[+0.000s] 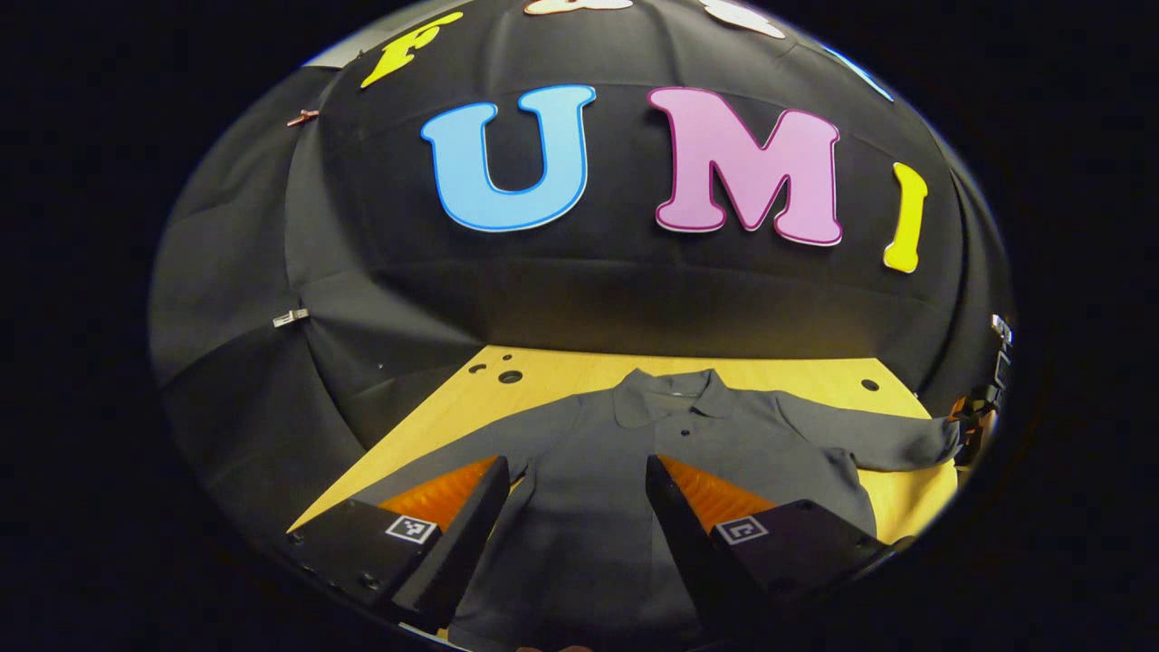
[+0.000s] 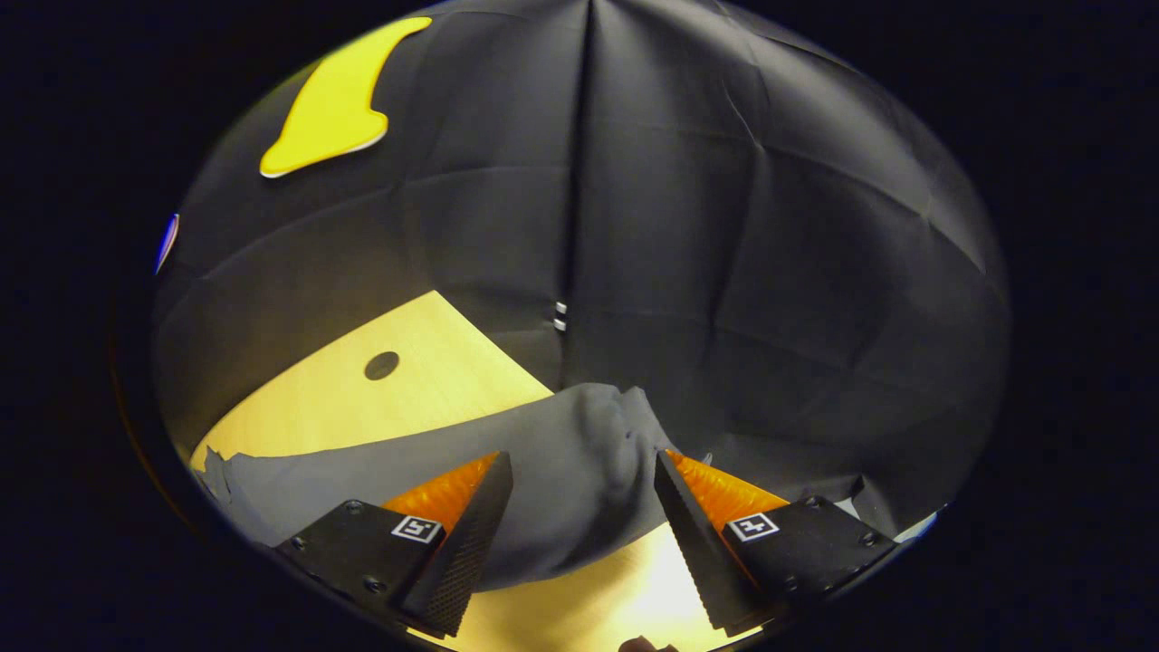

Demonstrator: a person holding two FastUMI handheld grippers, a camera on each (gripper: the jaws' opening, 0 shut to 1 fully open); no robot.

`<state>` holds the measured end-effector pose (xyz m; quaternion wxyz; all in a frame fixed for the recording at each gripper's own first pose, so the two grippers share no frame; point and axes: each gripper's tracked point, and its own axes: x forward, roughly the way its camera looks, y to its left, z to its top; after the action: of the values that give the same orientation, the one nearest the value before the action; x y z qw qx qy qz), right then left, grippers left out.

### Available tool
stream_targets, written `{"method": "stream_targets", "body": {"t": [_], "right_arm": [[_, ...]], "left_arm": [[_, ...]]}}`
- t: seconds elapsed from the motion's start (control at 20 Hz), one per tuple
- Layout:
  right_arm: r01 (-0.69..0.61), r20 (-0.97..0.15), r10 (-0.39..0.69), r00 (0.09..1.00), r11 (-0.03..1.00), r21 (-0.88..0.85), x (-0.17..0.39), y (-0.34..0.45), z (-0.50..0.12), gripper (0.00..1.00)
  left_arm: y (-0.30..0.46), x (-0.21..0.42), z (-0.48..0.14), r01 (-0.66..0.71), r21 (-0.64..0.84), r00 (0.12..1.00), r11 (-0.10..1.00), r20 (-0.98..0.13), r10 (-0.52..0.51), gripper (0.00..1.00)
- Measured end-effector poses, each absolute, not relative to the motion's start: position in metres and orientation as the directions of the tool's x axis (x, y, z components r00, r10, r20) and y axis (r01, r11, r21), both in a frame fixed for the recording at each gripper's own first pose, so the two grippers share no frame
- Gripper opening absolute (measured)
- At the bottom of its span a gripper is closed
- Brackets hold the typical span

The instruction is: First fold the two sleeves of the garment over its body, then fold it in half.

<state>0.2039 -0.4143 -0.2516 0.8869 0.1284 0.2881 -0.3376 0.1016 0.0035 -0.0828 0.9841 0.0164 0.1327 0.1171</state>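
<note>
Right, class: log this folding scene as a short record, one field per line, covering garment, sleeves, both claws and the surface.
garment: dark grey collared shirt, lying flat, collar away from the camera
sleeves: both spread outward, not yet folded; one sleeve lies between the right claw's fingers
left claw: open, above the shirt body
right claw: open, at the sleeve end
surface: wooden table

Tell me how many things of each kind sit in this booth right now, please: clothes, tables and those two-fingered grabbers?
Dark grey collared long-sleeved shirt, spread flat: 1
Pale wooden table with round holes: 1
Two-finger grippers, both open: 2, the left gripper over the shirt's body, the right gripper at a sleeve end
Total: 4
</note>
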Motion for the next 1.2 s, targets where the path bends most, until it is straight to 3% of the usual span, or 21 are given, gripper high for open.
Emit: {"method": "stream_targets", "body": {"t": [0.6,0.95,1.0,1.1,1.2], "right_arm": [[0.725,-0.697,-0.512,0.502,0.688,0.016,0.205,-0.455,-0.318,0.99],[0.712,-0.703,-0.482,0.523,0.701,0.049,0.200,-0.456,-0.312,0.96],[0.703,-0.703,-0.478,0.526,0.710,0.042,0.196,-0.458,-0.311,0.86],[0.674,-0.702,-0.462,0.543,0.738,0.036,0.198,-0.455,-0.315,0.80],[0.672,-0.701,-0.462,0.543,0.740,0.033,0.199,-0.444,-0.315,0.43]], "left_arm": [[0.006,0.101,-0.100,-0.255,0.084,0.904,0.963,-0.332,0.269,0.96],[-0.008,0.103,-0.099,-0.240,0.080,0.909,0.967,-0.332,0.253,0.95],[-0.009,0.103,-0.100,-0.239,0.078,0.908,0.968,-0.334,0.251,0.95],[-0.013,0.103,-0.100,-0.231,0.076,0.909,0.970,-0.337,0.243,0.95],[-0.013,0.103,-0.100,-0.226,0.078,0.910,0.971,-0.339,0.239,0.96]]}}
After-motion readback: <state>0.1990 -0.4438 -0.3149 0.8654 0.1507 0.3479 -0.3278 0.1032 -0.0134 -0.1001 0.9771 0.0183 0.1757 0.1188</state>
